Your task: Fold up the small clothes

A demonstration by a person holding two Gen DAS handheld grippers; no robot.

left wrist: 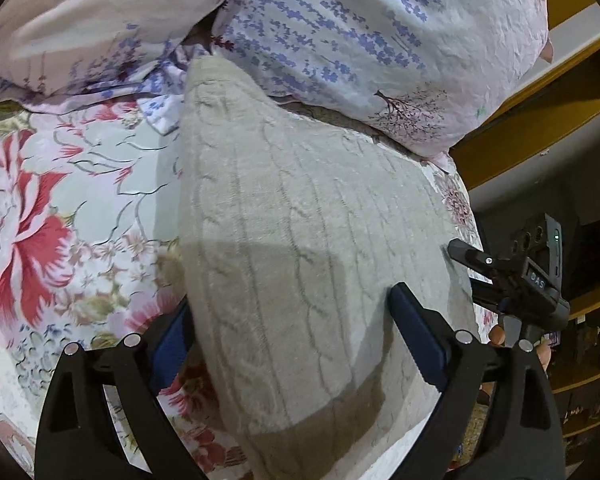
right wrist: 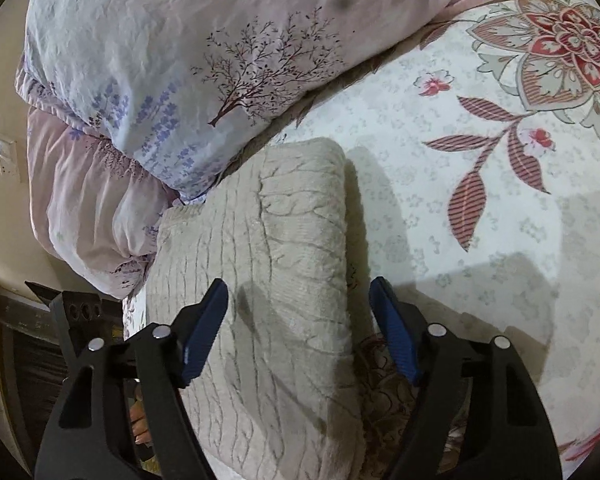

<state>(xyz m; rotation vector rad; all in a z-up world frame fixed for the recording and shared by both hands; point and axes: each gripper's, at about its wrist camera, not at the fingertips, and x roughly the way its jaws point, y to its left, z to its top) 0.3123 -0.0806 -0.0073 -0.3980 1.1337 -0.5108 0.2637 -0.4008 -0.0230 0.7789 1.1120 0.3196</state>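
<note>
A beige cable-knit garment [left wrist: 296,240] lies folded into a long strip on the floral bedsheet [left wrist: 60,200]; it also fills the lower middle of the right wrist view [right wrist: 268,280]. My left gripper [left wrist: 296,320] is open, its blue-padded fingers straddling the garment's near end just above it. My right gripper [right wrist: 300,312] is open over the garment, its left finger above the knit and its right finger past the garment's right edge. The right gripper also shows in the left wrist view [left wrist: 456,252] at the garment's right edge.
Two pillows in lavender-print cases [left wrist: 360,32] [right wrist: 188,60] lie against the garment's far end. The bed's edge and wooden furniture [left wrist: 540,120] are beyond the garment's right side in the left wrist view. Open floral sheet [right wrist: 480,220] lies to the right in the right wrist view.
</note>
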